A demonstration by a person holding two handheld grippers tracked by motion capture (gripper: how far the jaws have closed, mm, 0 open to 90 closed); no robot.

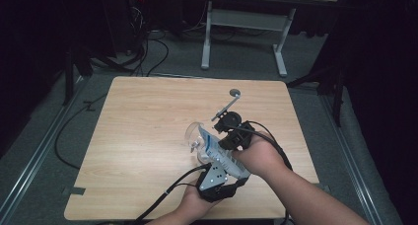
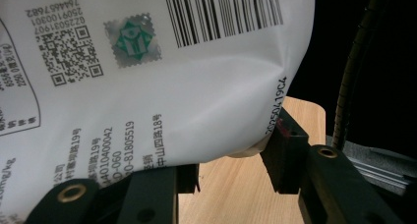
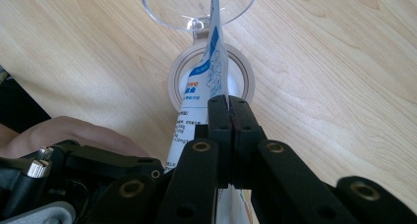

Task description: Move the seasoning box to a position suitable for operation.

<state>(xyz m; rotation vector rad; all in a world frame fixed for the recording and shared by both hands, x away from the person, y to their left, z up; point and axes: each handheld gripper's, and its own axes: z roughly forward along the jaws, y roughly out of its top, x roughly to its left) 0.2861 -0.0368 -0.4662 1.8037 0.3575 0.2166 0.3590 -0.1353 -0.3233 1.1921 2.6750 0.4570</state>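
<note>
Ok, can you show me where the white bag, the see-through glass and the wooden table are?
white bag (image 2: 147, 101), left gripper view, on its printed side.
see-through glass (image 3: 167, 10), right gripper view, on its clear bowl.
wooden table (image 1: 148, 116), high view, on a bare part of the top.

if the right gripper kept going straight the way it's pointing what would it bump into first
Probably the clear glass. The right gripper, shut on the pouch, points along the pouch's edge toward the glass's bowl and foot on the table. Depth is hard to judge.

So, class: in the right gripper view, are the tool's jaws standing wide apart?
No, the right tool has its jaws pressed together on the thin edge of the white pouch, above the wine glass.
</note>
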